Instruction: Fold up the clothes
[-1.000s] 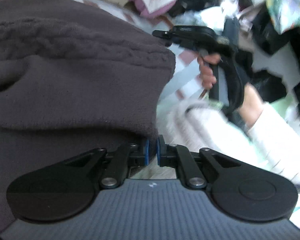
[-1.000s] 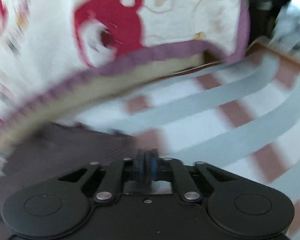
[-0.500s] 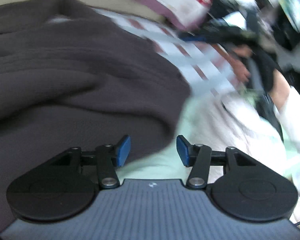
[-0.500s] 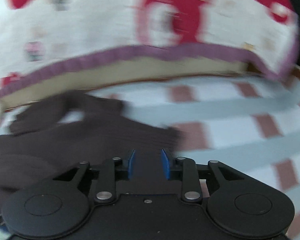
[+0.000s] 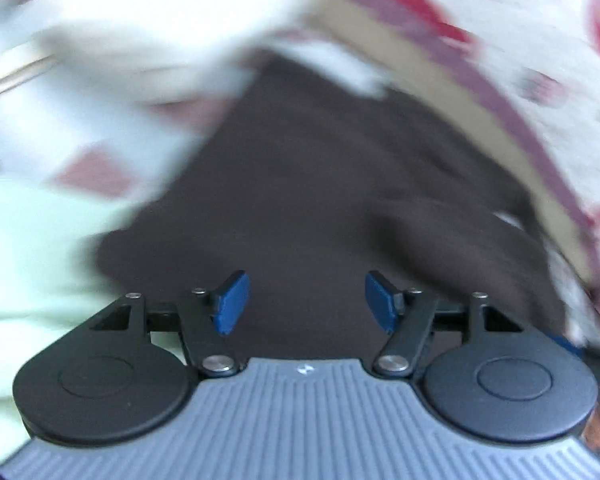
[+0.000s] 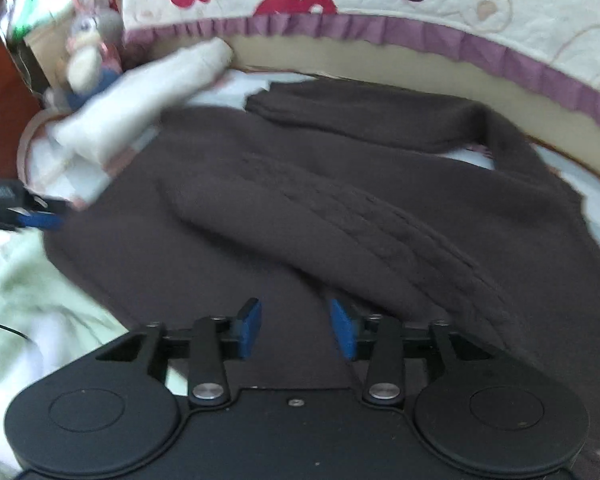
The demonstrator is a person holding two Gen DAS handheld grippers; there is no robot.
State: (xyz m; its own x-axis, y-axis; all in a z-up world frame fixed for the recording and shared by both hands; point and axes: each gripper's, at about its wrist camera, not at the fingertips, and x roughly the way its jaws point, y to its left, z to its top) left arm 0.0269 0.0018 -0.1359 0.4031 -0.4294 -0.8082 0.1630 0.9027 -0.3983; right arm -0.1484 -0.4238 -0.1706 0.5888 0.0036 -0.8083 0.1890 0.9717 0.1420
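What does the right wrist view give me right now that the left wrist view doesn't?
Only the right wrist view: the sleeve folded across the sweater's body, a second sleeve near the bedspread frill, a plush toy, the left tongs' blue tip at the sweater's edge, and the open right tongs.
Only the left wrist view, which is blurred: the open left tongs close up.
Both: the brown sweater, spread flat, and the bedspread beyond it.

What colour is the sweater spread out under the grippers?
Dark brown sweater, with a cable-knit texture on one sleeve; clearest in the right wrist view.
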